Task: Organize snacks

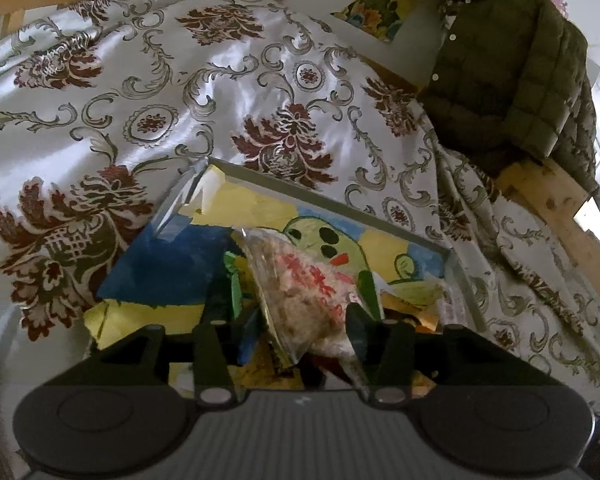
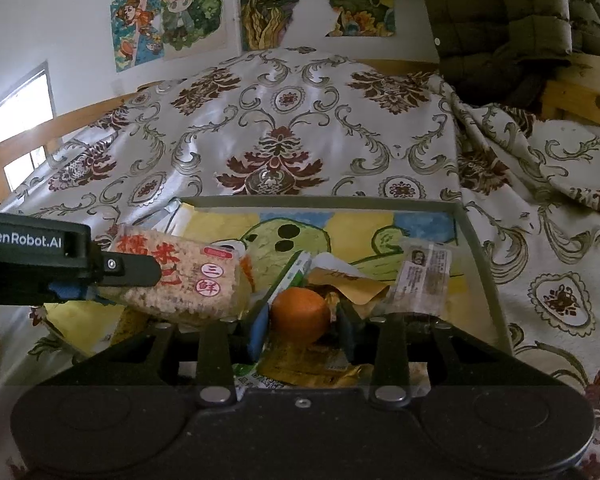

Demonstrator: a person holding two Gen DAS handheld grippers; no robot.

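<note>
The gray tray (image 2: 474, 240), lined with a child's yellow-and-blue drawing, fills the lower middle of both views, resting on the floral cloth (image 2: 284, 128).

Inside it, the rice-cracker pack (image 2: 180, 276) sits at left centre of the right wrist view, with the left gripper (image 1: 288, 312) around it. Its jaws stand partly apart and, from the left wrist view, the fingers look just beside the wrapper rather than pressing in; this reads as a release into the tray. To do it well, the pack should be resting on the lining before the jaws back away, so it does not tip onto the pile.

The right gripper (image 2: 302, 320) is closed around the orange fruit (image 2: 300, 314) at lower centre, pads against both sides. A round fruit rolls, so a gentle, level grip suits it.

The smaller wrappers, a clear printed sachet (image 2: 424, 276) and brown packet (image 2: 352, 284), overlap. What lies beneath them is hidden, and both gripper bodies cut off the tray's near edge.
</note>
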